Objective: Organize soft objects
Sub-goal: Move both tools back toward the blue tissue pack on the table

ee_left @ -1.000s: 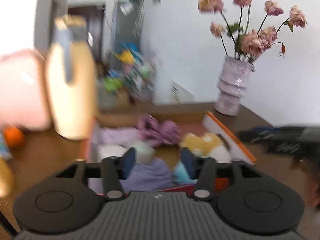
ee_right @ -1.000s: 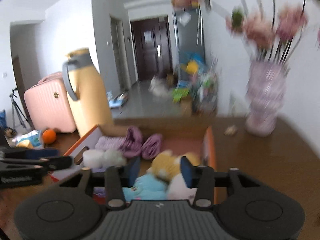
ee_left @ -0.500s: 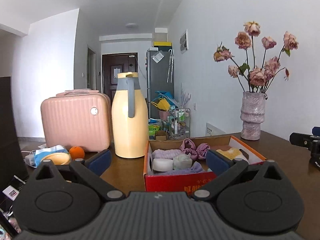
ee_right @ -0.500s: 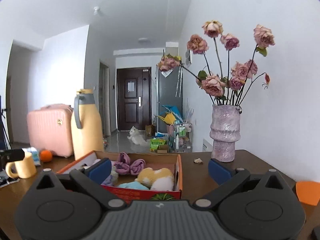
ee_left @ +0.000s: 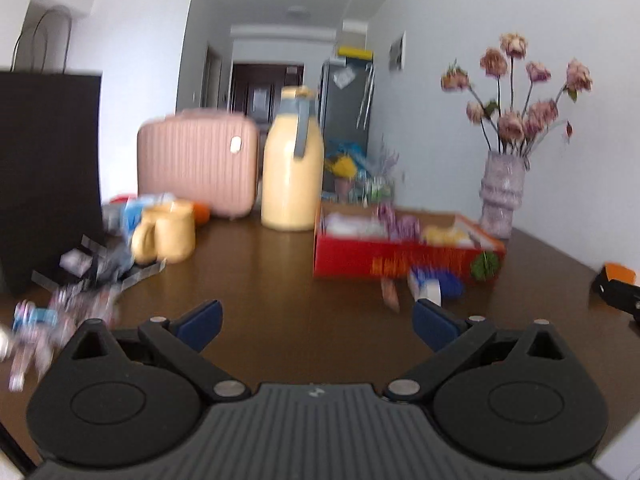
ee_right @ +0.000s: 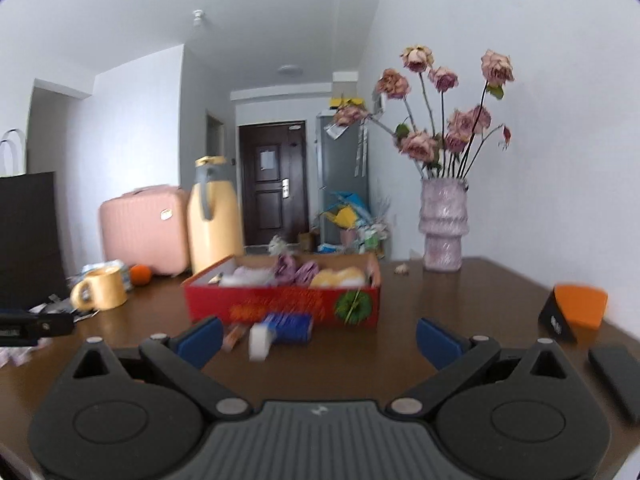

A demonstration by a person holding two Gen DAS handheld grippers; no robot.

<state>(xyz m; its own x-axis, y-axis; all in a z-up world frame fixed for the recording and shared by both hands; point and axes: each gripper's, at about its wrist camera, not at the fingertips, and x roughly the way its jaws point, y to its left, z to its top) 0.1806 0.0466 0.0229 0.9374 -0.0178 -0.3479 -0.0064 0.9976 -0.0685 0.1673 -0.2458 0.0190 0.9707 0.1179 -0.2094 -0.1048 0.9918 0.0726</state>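
**Both grippers empty, soft objects in the red box**

Two tools stand back from the work. On the left, the left gripper (ee_left: 316, 322) has its blue pads spread wide with nothing between them; its jaws have just been opening. The red cardboard box (ee_right: 280, 304) sits mid-table on the brown wooden table (ee_right: 420, 296), and the soft plush objects (ee_right: 338, 278) lie inside it. The right gripper (ee_right: 318, 336) is equally wide and empty, also just opened.

I judge the sorting nearly finished. A small blue and white item (ee_right: 280, 330) lies just before the box; whether it is soft I cannot tell, because of blur. A next move would need a closer look first.
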